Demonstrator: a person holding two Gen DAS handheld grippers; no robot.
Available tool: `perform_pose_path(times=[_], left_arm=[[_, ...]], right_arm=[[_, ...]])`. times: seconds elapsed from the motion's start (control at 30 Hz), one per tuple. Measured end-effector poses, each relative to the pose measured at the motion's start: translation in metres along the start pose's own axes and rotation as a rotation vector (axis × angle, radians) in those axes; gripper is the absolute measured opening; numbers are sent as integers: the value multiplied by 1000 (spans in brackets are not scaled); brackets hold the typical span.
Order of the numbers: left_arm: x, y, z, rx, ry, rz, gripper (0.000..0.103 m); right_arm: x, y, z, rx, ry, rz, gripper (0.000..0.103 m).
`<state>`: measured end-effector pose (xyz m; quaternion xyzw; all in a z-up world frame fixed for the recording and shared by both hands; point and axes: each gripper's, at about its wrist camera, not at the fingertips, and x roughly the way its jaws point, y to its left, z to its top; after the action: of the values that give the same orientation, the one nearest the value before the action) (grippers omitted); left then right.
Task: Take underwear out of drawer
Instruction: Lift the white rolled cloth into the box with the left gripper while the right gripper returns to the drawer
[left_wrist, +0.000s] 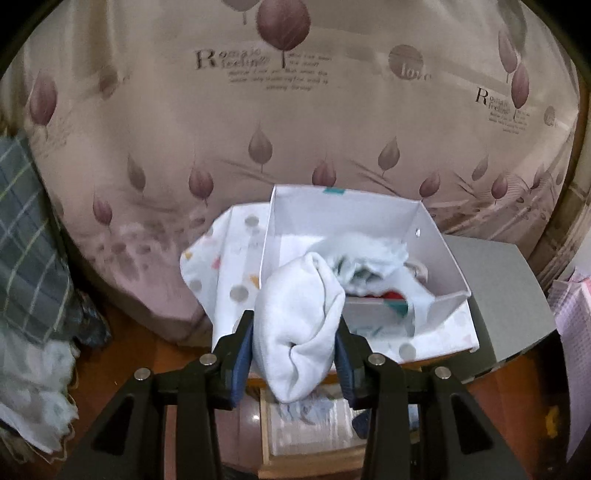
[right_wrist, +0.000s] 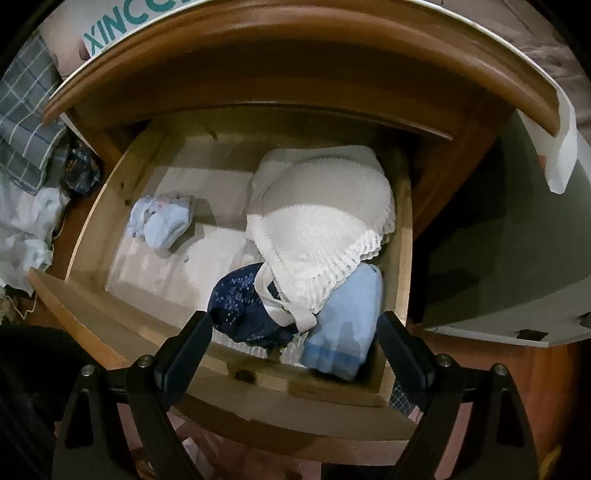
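Above the white box (left_wrist: 424, 236), left gripper (left_wrist: 295, 354) clamps a rolled white underwear piece (left_wrist: 299, 314), some garments already boxed; right gripper (right_wrist: 295, 343) gapes empty over the near drawer (right_wrist: 92, 236), where navy (right_wrist: 243, 306), light-blue (right_wrist: 347, 314) and small pale (right_wrist: 162, 221) pieces remain.

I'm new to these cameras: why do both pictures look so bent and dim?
Left wrist view: fisheye curves the bedsheet, corners black, white garment slightly soft. Right wrist view: drawer bows outward, dark shadow under the nightstand top.
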<state>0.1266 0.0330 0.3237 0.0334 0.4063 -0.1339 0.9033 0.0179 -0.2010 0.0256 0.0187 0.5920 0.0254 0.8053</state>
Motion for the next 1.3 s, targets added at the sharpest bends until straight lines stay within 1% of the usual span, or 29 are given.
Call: perform_pose_path(times=[0.1, 0.23, 0.3, 0.43, 0.5, 0.6, 0.67, 0.77, 0.9, 0.93, 1.03, 1.1, 1.23, 1.3], left_arm=[[4, -7, 28, 49, -15, 26, 40], [18, -10, 54, 61, -35, 30, 40], [32, -13, 67, 66, -24, 28, 40], [66, -26, 79, 96, 13, 23, 40], [90, -32, 81, 110, 45, 23, 40], [123, -36, 79, 90, 99, 13, 40], [141, -40, 77, 97, 119, 19, 40], [162, -44, 74, 110, 147, 35, 40], [182, -46, 70, 103, 173, 47, 41], [186, -45, 69, 101, 178, 53, 43], [192, -40, 67, 81, 197, 65, 45], [193, -35, 66, 49, 210, 67, 48], [184, -27, 64, 10, 209, 30, 53], [171, -25, 63, 8, 184, 15, 57]], right_arm=[[0, -1, 0, 1, 6, 3, 88], [1, -4, 0, 24, 8, 14, 88], [1, -6, 0, 35, 8, 19, 89], [2, -8, 1, 46, 8, 19, 89], [3, -9, 1, 55, 10, 25, 89], [5, -11, 1, 57, 17, 19, 89], [6, -11, 1, 54, 21, 19, 89], [8, -13, 2, 57, 30, 23, 89], [9, -16, 3, 82, 28, 43, 89], [9, -16, 3, 86, 28, 47, 89], [8, -16, 3, 91, 24, 52, 89], [7, -17, 3, 95, 21, 58, 89], [5, -19, 3, 109, 10, 75, 89], [4, -21, 3, 124, 6, 79, 89]])
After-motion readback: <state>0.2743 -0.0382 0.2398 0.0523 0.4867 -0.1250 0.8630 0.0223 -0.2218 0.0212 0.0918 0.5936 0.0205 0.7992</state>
